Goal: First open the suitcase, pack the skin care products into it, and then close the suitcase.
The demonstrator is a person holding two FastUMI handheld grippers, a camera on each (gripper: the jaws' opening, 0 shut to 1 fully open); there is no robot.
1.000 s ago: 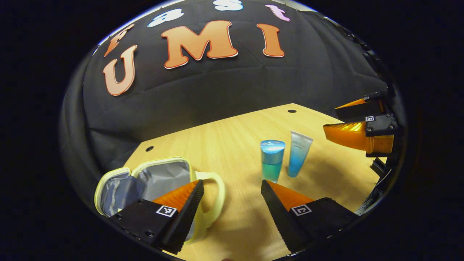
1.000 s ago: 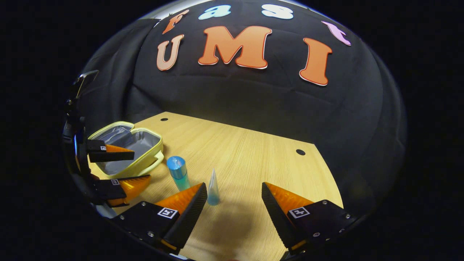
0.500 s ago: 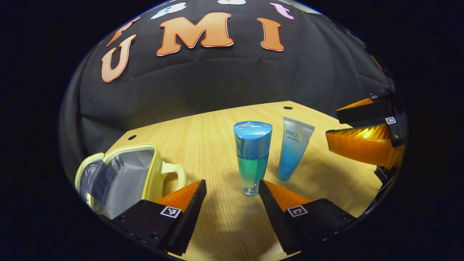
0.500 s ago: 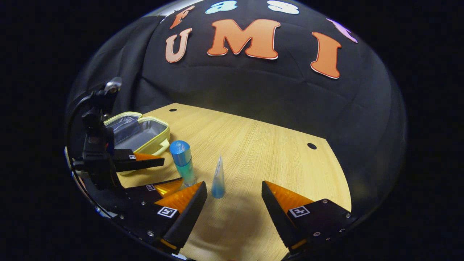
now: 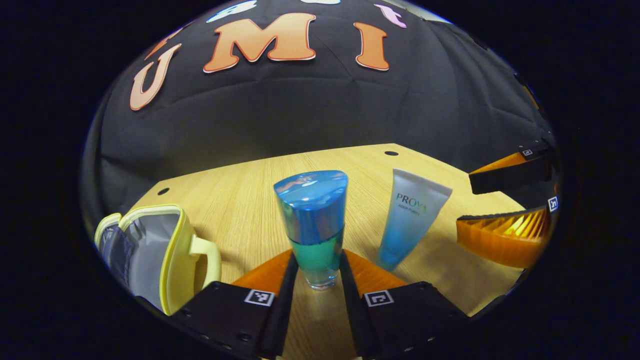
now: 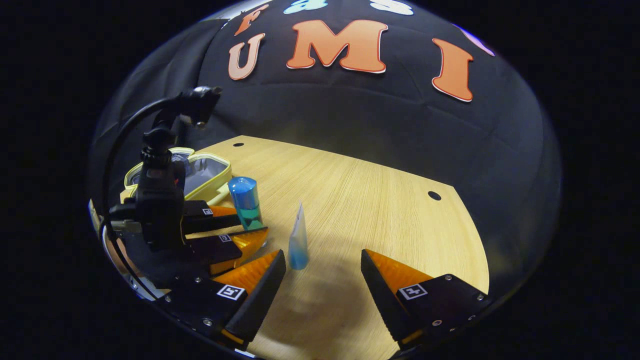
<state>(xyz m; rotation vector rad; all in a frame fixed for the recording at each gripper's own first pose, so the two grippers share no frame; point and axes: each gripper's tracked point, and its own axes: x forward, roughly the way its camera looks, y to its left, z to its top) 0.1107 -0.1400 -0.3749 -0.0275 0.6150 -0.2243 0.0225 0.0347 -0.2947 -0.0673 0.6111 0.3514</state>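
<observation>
A clear bottle point(image 5: 314, 225) with a blue cap and teal liquid stands upright on the wooden table point(image 5: 240, 200). My left gripper point(image 5: 317, 275) is shut on its lower body, one finger against each side. Just right of it a white-and-blue tube point(image 5: 412, 220) stands on its cap. The yellow suitcase point(image 5: 170, 250) lies open at the left and shows its grey lining. From the right gripper view, the tube point(image 6: 298, 240) stands just ahead of my open right gripper point(image 6: 322, 260), near its left finger. Farther left the left gripper point(image 6: 240, 227) holds the bottle point(image 6: 245, 200) beside the suitcase point(image 6: 210, 172).
The table point(image 6: 360, 210) stretches bare to the right of the tube, with small round holes near its far corners. The booth's black cloth wall runs behind the far edge. The right gripper point(image 5: 500, 205) hangs open just right of the tube.
My left gripper moved forward around the blue-capped bottle and shut on it. The right gripper crept slightly closer to the tube and stayed open.
</observation>
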